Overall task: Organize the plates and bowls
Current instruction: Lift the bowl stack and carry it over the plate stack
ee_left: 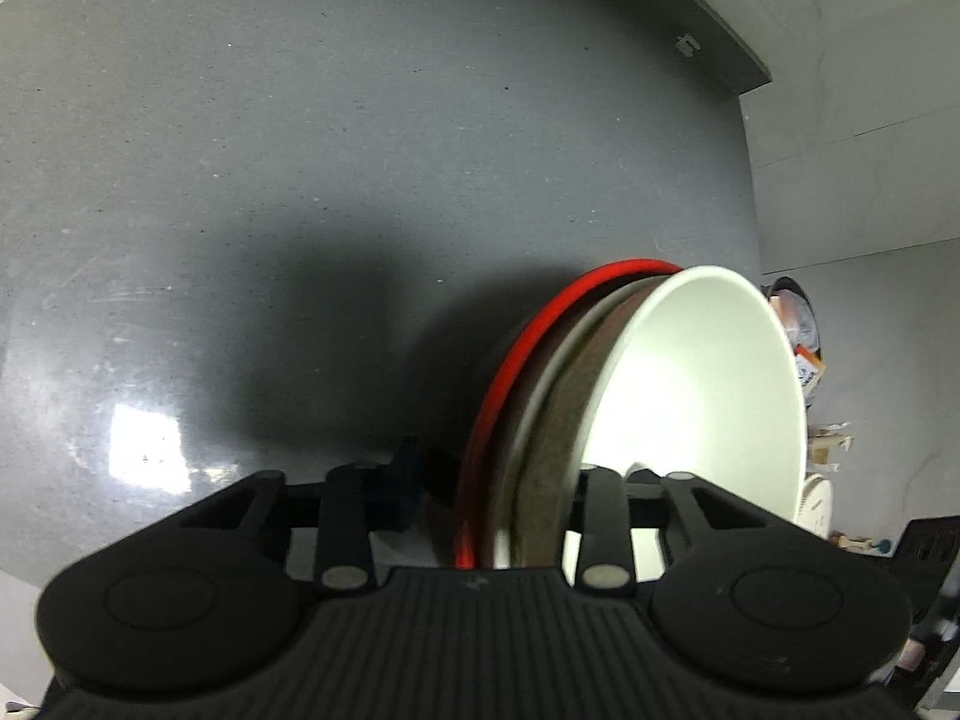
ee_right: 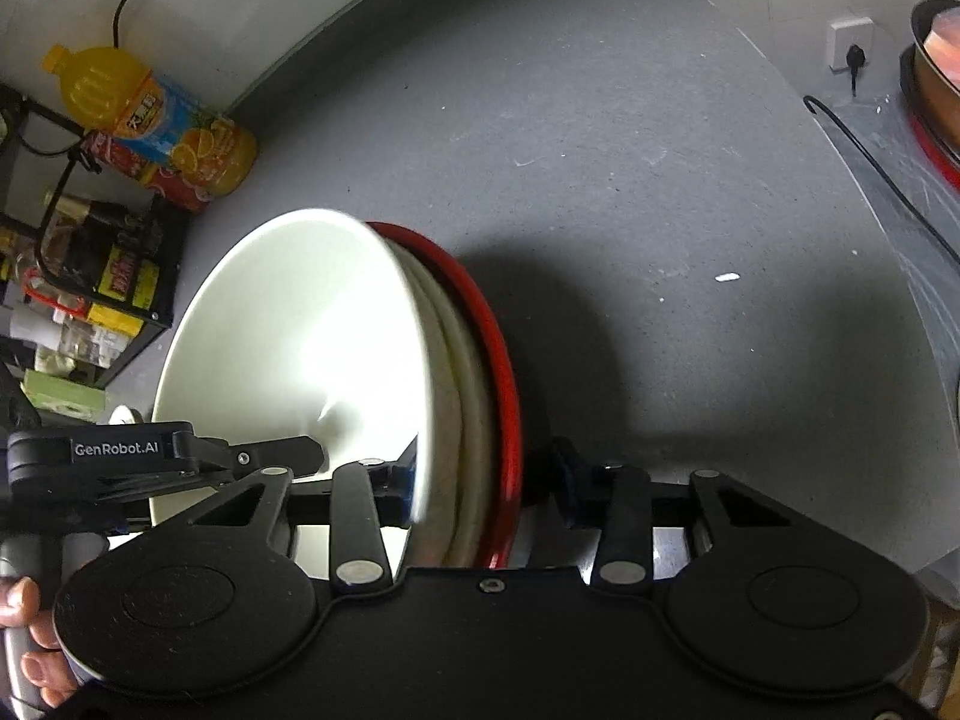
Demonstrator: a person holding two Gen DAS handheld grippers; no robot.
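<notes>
White bowl (ee_left: pixel 696 396) was seen nested on top of a stack, over a beige-brown dish (ee_left: pixel 552 420) and a red-rimmed plate (ee_left: pixel 510 372). The stack was held on edge between both tools.

Left gripper (ee_left: pixel 498 498) was closed onto the stack rim: one finger outside the red rim, the other inside the bowl. Right gripper (ee_right: pixel 480 480) was clamped the same way on the opposite rim, blue pad (ee_right: pixel 405 471) against the bowl's inner wall, other finger beyond the red plate (ee_right: pixel 498 360).

Stack faces were seen running straight ahead along both finger lines, so neither tool was judged nearer and load was judged shared. Whether the lower rim touched the grey table (ee_left: pixel 300 180) could not be told.

Room: grey table was open ahead of the left tool. Table edge and wall (ee_left: pixel 840 120) were seen at upper right in the left view. A black rack (ee_right: pixel 108 276) and an orange juice bottle (ee_right: pixel 150 114) were seen near the bowl's open side in the right view. A second dish pile (ee_right: pixel 936 90) sat well apart, far right.
</notes>
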